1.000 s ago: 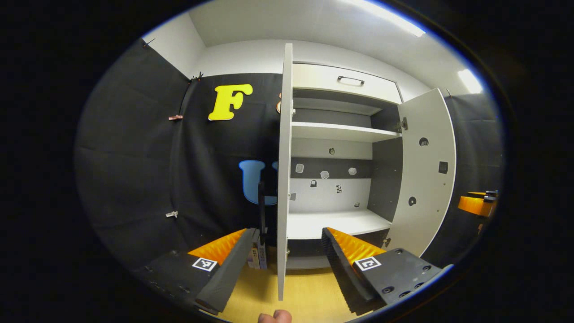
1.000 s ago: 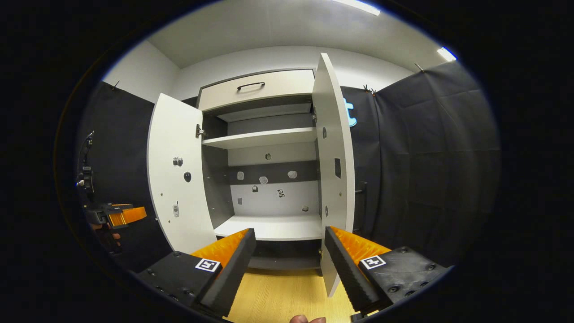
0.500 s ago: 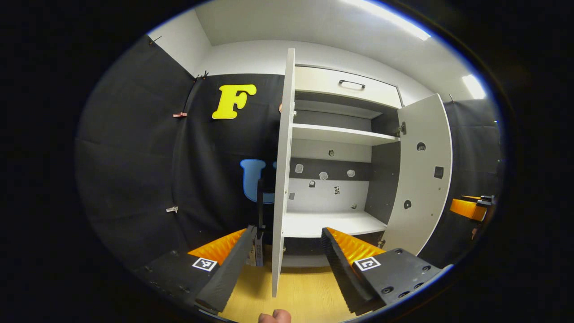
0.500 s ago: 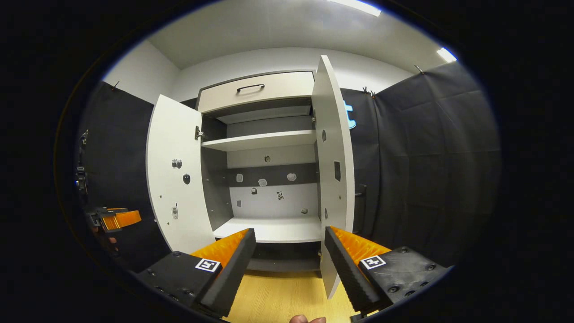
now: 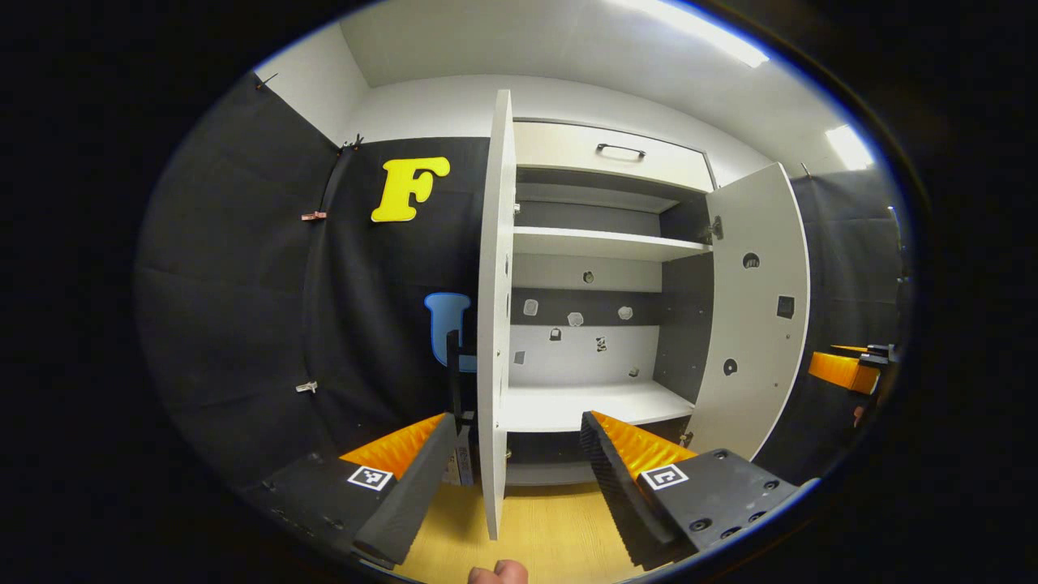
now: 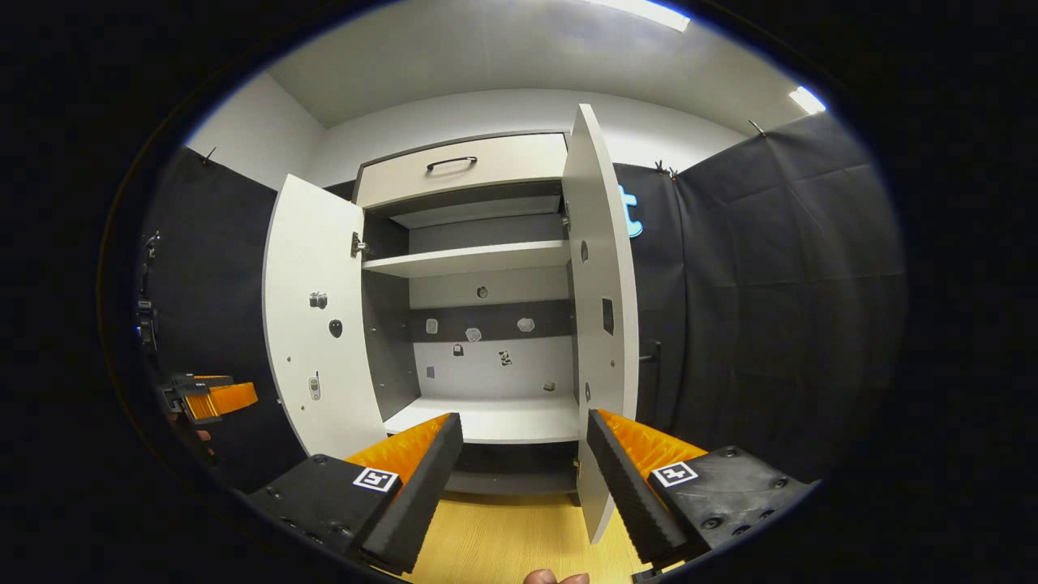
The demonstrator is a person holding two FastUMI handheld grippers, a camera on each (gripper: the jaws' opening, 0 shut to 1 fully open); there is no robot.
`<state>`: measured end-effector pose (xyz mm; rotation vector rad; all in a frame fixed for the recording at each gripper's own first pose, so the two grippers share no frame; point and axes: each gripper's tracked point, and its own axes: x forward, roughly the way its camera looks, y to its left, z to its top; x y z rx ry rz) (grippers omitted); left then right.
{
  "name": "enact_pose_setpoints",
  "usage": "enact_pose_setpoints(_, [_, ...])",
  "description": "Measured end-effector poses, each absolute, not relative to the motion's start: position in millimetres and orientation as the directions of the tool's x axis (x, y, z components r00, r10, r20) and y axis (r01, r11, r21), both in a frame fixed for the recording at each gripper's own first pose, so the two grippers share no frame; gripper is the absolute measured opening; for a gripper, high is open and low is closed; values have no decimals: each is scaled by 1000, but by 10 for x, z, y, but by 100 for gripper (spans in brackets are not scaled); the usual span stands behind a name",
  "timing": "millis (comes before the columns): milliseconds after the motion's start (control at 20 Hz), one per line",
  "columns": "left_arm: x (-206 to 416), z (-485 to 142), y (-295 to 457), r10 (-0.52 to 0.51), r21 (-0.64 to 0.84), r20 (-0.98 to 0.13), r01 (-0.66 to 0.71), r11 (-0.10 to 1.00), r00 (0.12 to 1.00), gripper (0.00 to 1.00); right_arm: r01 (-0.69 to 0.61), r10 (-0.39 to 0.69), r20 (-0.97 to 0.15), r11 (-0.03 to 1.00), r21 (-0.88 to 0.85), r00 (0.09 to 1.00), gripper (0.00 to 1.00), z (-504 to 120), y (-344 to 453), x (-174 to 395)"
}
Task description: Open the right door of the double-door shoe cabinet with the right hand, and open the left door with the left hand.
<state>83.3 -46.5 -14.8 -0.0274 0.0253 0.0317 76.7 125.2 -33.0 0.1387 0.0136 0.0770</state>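
Both doors of the shoe cabinet (image 6: pixel 478 324) stood swung wide, baring its pale shelves and the drawer (image 6: pixel 462 166) with a dark handle across the top.

In the left gripper view, the left tongs (image 5: pixel 515 466) were spread well apart and held nothing. The left door (image 5: pixel 493 308) was seen nearly edge-on, its lower edge standing in the gap between the two fingers, closer to the left-hand one, with no contact visible. Its dark handle (image 5: pixel 454 381) showed on the outer face, just beyond that finger. The right door (image 5: pixel 754 308) hung open farther off to the right, and past it the other tongs showed at the rim of the view.

In the right gripper view, the right tongs (image 6: pixel 523 466) were likewise parted wide and empty. The right door (image 6: pixel 600 316) stood almost edge-on, its bottom corner just behind the right-hand finger; whether they touched could not be told. The left door (image 6: pixel 312 316) was open at the far left, with the left tongs (image 6: pixel 212 397) beside it, well apart from the right tongs. A fingertip (image 6: pixel 555 577) showed at the bottom edge above the wooden floor (image 6: pixel 503 539).
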Motion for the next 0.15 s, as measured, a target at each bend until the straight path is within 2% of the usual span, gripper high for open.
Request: enact_pose_setpoints(150, [847,-150,-461,31,-24,-26,-31,999,999,95,-77,79,-8,988,137,997,97,-337,1259,770])
